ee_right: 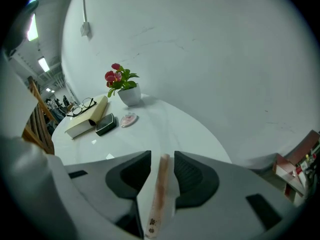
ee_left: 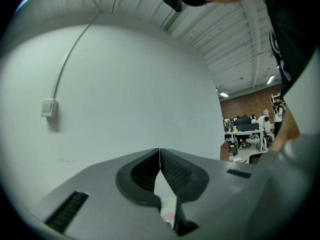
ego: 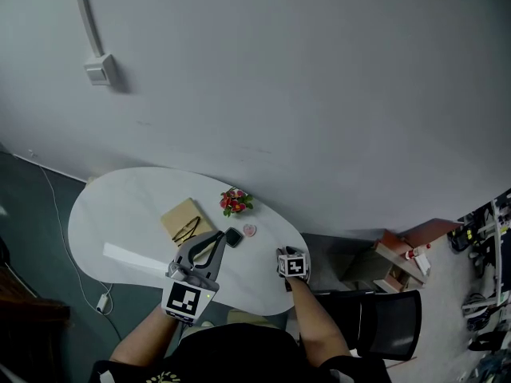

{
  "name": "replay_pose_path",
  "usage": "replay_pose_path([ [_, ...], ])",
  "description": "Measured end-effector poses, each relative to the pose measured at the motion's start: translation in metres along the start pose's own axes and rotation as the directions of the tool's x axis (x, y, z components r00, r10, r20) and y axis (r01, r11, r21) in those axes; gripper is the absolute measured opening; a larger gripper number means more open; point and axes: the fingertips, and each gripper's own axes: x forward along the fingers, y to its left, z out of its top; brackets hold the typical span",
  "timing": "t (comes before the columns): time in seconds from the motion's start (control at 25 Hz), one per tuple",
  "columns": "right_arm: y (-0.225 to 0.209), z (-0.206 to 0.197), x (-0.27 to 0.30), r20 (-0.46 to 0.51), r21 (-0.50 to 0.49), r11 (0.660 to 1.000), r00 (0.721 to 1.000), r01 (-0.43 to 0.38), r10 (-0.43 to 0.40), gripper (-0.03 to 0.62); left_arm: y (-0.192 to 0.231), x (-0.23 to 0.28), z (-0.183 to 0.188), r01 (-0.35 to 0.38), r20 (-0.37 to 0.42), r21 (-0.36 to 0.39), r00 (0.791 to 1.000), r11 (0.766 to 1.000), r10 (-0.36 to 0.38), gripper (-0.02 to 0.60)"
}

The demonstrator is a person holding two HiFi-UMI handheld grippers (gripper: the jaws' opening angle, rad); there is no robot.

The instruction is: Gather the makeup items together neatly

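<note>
My right gripper (ee_right: 162,156) is shut on a slim pink makeup tube (ee_right: 158,194) that lies lengthwise between its jaws, over the near right end of the white oval table (ego: 120,214). Ahead of it a black compact (ee_right: 105,124) and a small pink case (ee_right: 128,119) lie next to each other. In the head view the black compact (ego: 232,237) sits just beyond the tips of my left gripper (ego: 222,238), with the pink case (ego: 250,230) to its right. My left gripper (ee_left: 160,151) is shut on nothing and tilts up toward the wall. My right gripper (ego: 287,258) is near the table's front edge.
A tan book (ego: 186,220) with glasses (ee_right: 82,105) on top lies left of the compact. A small pot of red flowers (ego: 234,202) stands at the table's back edge by the grey wall. A black chair (ego: 387,321) stands right of the table.
</note>
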Motion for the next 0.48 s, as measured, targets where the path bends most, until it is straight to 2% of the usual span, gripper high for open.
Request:
replay_pose_path([
  [0.12,0.006,0.017,0.006,0.022,0.0,1.0,1.0,-0.019,0.019,0.146,0.004,0.002,0.003,-0.014,0.02,-0.001,1.0,1.0,0.014,0.023],
  [0.28,0.028,0.041,0.016,0.04,-0.068,0.995,0.997,-0.07,0.073,0.146,0.01,0.003,0.0,-0.032,0.01,-0.006,0.999,0.999,0.032,0.023],
  [0.48,0.069,0.054,0.036,-0.017,-0.165,0.963,0.976,-0.215,0.215,0.179,0.014,0.005,-0.007,-0.054,-0.034,0.0,0.998,0.999,0.054,0.023],
])
